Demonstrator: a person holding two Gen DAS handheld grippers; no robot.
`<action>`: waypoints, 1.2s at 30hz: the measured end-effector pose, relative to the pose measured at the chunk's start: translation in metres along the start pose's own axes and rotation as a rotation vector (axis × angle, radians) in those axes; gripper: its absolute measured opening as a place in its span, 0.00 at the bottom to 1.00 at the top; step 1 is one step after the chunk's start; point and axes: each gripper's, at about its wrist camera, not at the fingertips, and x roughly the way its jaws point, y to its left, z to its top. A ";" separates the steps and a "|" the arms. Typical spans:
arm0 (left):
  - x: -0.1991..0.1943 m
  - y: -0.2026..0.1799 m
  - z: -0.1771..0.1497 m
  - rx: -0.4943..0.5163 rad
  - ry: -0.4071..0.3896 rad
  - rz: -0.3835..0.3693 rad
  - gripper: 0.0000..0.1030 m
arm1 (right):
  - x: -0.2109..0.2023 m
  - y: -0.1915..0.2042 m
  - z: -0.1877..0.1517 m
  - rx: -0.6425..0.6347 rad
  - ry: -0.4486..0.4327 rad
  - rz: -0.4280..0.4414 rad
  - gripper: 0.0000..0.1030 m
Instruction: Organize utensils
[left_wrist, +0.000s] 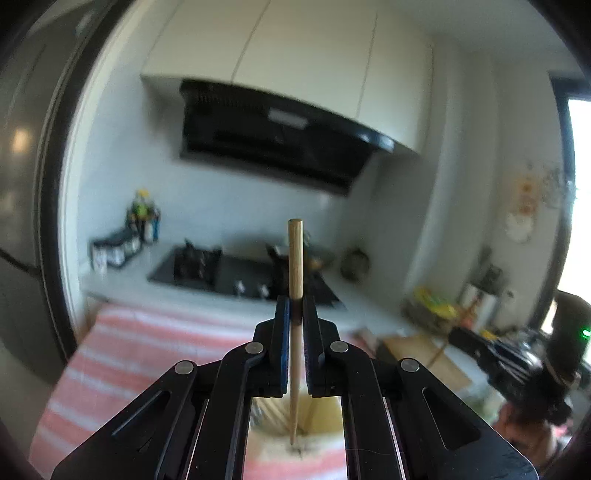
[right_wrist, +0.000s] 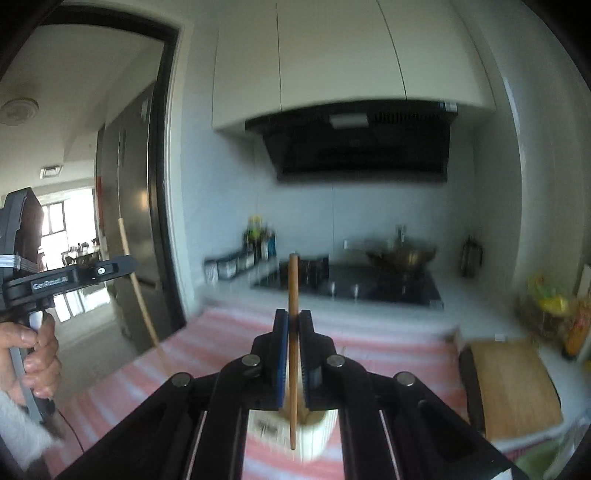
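My left gripper (left_wrist: 295, 306) is shut on a light wooden chopstick (left_wrist: 295, 258) that stands upright, its thin tip down inside a cream utensil holder (left_wrist: 325, 413) below the jaws. My right gripper (right_wrist: 293, 319) is shut on a darker brown chopstick (right_wrist: 293, 288), also upright, its lower end in front of a white ribbed holder (right_wrist: 314, 435). In the right wrist view the left gripper body (right_wrist: 70, 277) shows at the far left, held by a hand, with its pale chopstick (right_wrist: 140, 295) slanting down to the cloth.
A pink and white striped cloth (right_wrist: 229, 343) covers the counter. Behind it is a black hob (right_wrist: 369, 284) with a wok (right_wrist: 400, 256), a range hood above, and spice jars (right_wrist: 240, 262). A wooden cutting board (right_wrist: 513, 387) lies at right, a fruit basket (right_wrist: 546, 306) beyond it.
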 end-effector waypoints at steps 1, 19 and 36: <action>0.010 -0.001 0.001 -0.002 -0.008 0.009 0.05 | 0.010 -0.001 0.004 0.002 -0.013 -0.004 0.06; 0.167 0.033 -0.130 -0.048 0.512 0.124 0.26 | 0.193 -0.035 -0.104 0.123 0.426 0.045 0.09; -0.057 -0.048 -0.158 0.230 0.313 0.268 1.00 | -0.034 0.006 -0.085 0.121 0.170 -0.120 1.00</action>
